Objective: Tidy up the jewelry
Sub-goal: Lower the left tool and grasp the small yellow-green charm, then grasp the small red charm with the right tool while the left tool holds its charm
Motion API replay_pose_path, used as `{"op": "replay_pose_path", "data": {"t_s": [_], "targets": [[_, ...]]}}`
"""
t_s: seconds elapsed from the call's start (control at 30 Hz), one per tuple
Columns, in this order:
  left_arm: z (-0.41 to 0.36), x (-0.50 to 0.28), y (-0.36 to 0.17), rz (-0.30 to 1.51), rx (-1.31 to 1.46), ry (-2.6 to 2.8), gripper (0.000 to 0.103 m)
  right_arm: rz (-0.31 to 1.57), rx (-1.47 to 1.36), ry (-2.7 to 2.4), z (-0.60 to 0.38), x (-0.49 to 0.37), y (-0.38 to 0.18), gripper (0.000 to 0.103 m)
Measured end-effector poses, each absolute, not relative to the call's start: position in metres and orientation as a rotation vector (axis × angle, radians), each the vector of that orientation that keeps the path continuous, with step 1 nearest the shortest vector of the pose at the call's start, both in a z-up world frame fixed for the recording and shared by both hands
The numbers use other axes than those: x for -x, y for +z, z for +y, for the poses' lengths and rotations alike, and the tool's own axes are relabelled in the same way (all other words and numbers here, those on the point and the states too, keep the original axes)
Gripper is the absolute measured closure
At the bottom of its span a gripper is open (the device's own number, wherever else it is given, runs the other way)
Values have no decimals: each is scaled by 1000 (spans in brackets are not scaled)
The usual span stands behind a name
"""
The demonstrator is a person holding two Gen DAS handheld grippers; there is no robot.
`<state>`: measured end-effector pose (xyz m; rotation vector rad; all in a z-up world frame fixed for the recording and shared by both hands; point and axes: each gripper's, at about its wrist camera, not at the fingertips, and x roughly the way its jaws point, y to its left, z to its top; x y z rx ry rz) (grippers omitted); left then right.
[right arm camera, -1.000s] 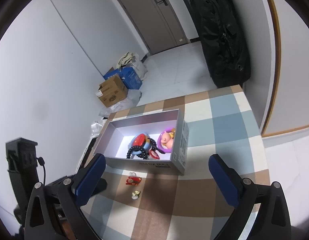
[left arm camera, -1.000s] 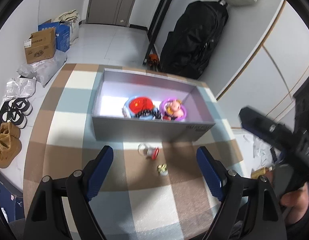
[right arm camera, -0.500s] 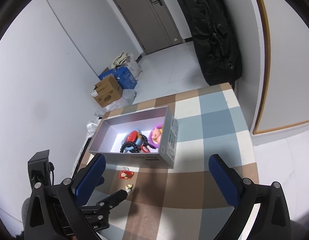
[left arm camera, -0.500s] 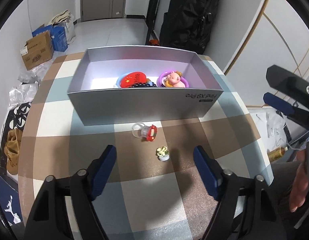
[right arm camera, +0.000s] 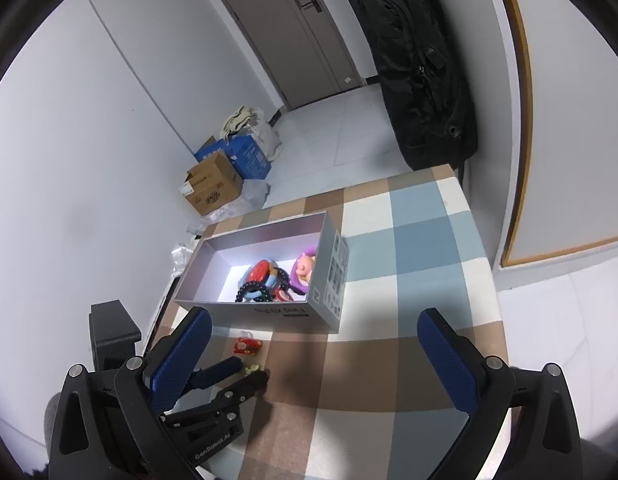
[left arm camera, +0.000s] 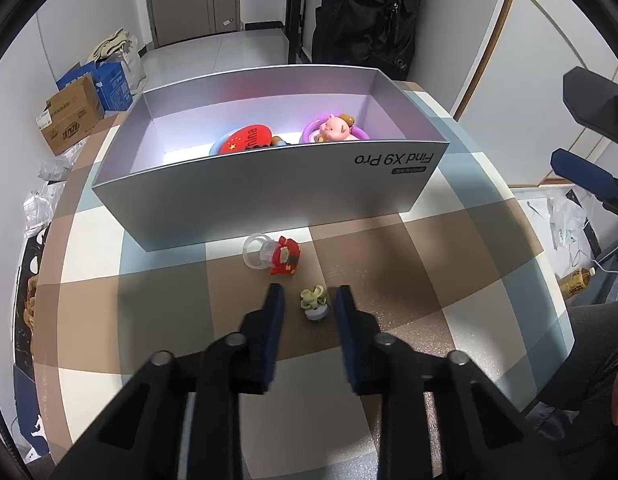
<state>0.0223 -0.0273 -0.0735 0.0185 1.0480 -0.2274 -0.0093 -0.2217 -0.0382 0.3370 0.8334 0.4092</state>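
Observation:
A small green and grey ring (left arm camera: 313, 303) lies on the checked tablecloth between the fingers of my left gripper (left arm camera: 309, 298). The jaws are partly closed around it with a gap on each side. A red charm on a clear ring (left arm camera: 283, 255) lies just beyond it. The grey box (left arm camera: 269, 196) behind holds a red and blue piece (left arm camera: 249, 140), a pink pig in a purple ring (left arm camera: 335, 128) and a dark bead bracelet (right arm camera: 255, 292). My right gripper (right arm camera: 309, 344) is open and empty, held high to the right. It sees the left gripper (right arm camera: 245, 372) at the ring (right arm camera: 251, 369).
A black bag (left arm camera: 365, 12) hangs behind the table's far edge. Cardboard boxes (left arm camera: 71, 116) and plastic bags lie on the floor to the left. A bottle (left arm camera: 575, 280) lies on the floor to the right. The table edge (right arm camera: 485, 240) runs close to the wall.
My left gripper has moved down and forward to the small ring, and its jaws have narrowed around it. The right gripper has drifted slightly and stays open.

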Motion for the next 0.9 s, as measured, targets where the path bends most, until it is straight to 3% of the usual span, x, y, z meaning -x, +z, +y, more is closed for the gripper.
{"op": "replay_pose_path", "data": {"t_s": [0.13,0.9], "targets": [[-24,-22,-73,1054,-16,-225,95,837,-339,409,-222,9,-39,0],[26,-13,-31,943,218,-213,95,958,-291,437,-191,2,-68,0]]}}
